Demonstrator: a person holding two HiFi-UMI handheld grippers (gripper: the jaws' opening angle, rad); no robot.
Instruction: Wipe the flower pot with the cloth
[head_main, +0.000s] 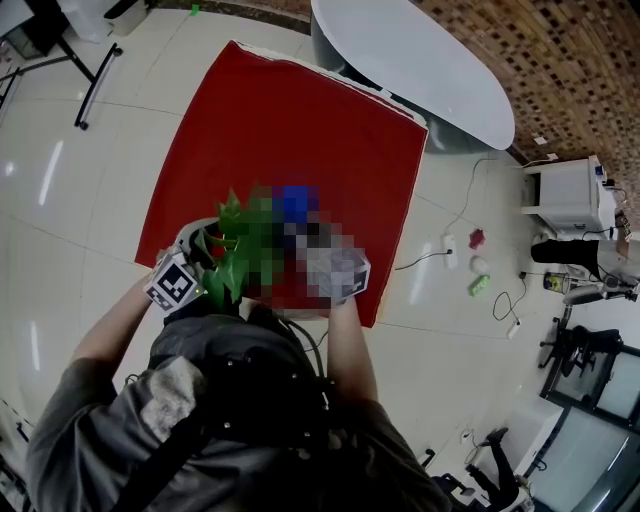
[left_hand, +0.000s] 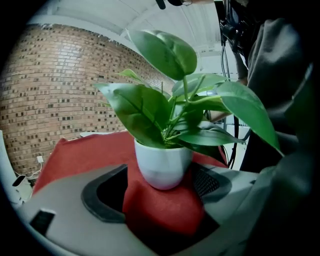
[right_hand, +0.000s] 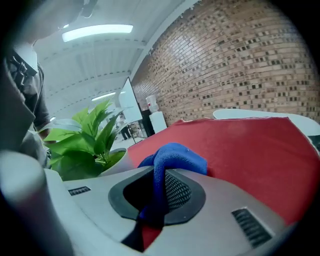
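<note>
Pot held in the left gripper, cloth pinched in the right, over a red-covered table.

The left gripper (left_hand: 162, 172) has its jaws spread wide around the small round white flower pot (left_hand: 161, 159), with the pads close against both of the pot's sides. The pot stands upright on the red fabric table covering (left_hand: 82, 154) and carries a broad-leaved green plant (left_hand: 165, 107). The right gripper (right_hand: 160, 184) has its jaws nearly together, clamped on a bunched blue cloth (right_hand: 176, 157) that bulges above the fingertips. In the right gripper view the pot and its leaves sit just to the left of the cloth, apart from it.
</note>
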